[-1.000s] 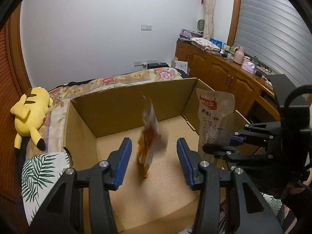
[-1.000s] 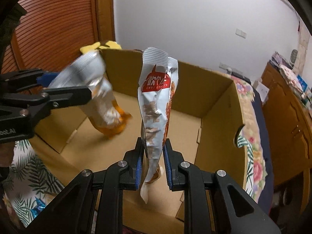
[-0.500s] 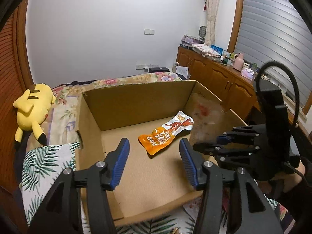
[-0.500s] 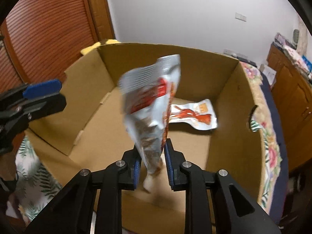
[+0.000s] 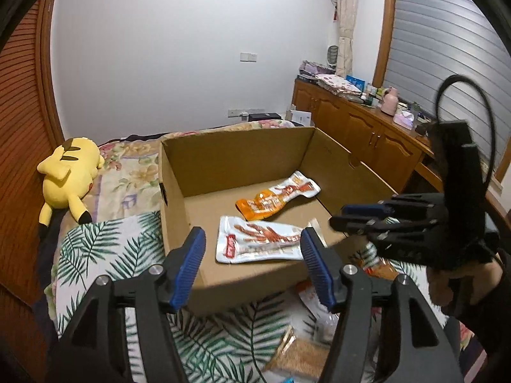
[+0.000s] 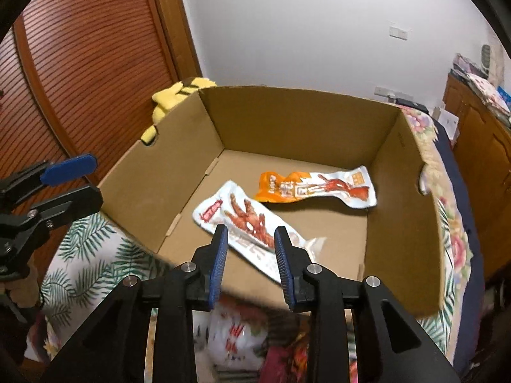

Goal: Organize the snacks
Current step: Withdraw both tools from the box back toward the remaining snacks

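Note:
An open cardboard box (image 5: pixel 230 166) (image 6: pixel 287 118) sits on a leaf-print bedspread. Two snack packets lie flat on its floor: an orange-and-white one (image 5: pixel 276 196) (image 6: pixel 316 188) toward the back, and a white one with red chicken feet (image 5: pixel 258 242) (image 6: pixel 242 220) nearer the front. My left gripper (image 5: pixel 252 255) is open and empty, held above the box's near wall. My right gripper (image 6: pixel 250 245) is open and empty above the white packet; it also shows in the left wrist view (image 5: pixel 367 220) at the right.
More snack packets lie on the bedspread in front of the box (image 5: pixel 306 351) (image 6: pixel 236 335). A yellow plush toy (image 5: pixel 68 175) lies left of the box. A wooden cabinet (image 5: pixel 361 127) with clutter stands at the right. A wooden slatted wall (image 6: pixel 80 48) is at the left.
My right gripper opened and the white packet dropped flat into the box. The orange packet, released earlier by my left gripper, now lies still. Both grippers have drawn back from the box.

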### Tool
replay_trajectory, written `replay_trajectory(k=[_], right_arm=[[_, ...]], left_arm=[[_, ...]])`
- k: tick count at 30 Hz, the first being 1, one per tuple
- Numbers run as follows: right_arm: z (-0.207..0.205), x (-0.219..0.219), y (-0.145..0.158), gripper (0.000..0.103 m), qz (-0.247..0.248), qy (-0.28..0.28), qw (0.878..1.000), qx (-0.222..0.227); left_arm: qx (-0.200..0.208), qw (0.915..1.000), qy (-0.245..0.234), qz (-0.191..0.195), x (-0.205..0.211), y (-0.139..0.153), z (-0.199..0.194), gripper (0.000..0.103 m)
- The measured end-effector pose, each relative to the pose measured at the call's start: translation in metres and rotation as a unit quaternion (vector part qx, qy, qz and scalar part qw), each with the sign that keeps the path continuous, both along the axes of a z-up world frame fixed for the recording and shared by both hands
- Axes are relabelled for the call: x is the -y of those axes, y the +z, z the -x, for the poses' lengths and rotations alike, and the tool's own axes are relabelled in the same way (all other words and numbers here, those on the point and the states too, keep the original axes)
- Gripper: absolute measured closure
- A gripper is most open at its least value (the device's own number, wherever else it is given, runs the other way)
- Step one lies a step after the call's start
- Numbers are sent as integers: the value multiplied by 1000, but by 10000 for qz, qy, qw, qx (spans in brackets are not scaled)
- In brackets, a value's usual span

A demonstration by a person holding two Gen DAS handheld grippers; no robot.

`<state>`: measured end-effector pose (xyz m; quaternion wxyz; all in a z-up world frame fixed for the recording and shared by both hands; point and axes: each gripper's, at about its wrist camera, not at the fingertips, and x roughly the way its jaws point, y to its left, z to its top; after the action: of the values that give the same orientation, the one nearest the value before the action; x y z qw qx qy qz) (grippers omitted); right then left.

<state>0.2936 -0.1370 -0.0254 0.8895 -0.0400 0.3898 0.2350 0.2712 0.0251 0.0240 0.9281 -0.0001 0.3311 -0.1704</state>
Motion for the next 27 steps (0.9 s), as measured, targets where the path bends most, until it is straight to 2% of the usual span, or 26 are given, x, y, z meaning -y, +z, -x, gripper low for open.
replay_trajectory(k=[5,14,20,24,27], right_arm=[[38,20,19,73,-171,-283,9986,417],[99,51,31,71,-239,-406,9968,648],[129,72,13,62,6,-661,9956,657],[141,86,-12,59,62,-868,9951,462],[148,95,-29,58,50,-1008,9944,318]], left_arm=[[34,9999,-91,-31,2,-3,25,40],[107,9996,-248,-104,17,-8,70,38],[-38,9997,-251,1,20,-22,90,38],[-161,9997,-189,49,19,-36,98,38],[-212,9997,-120,-61,22,-48,104,38]])
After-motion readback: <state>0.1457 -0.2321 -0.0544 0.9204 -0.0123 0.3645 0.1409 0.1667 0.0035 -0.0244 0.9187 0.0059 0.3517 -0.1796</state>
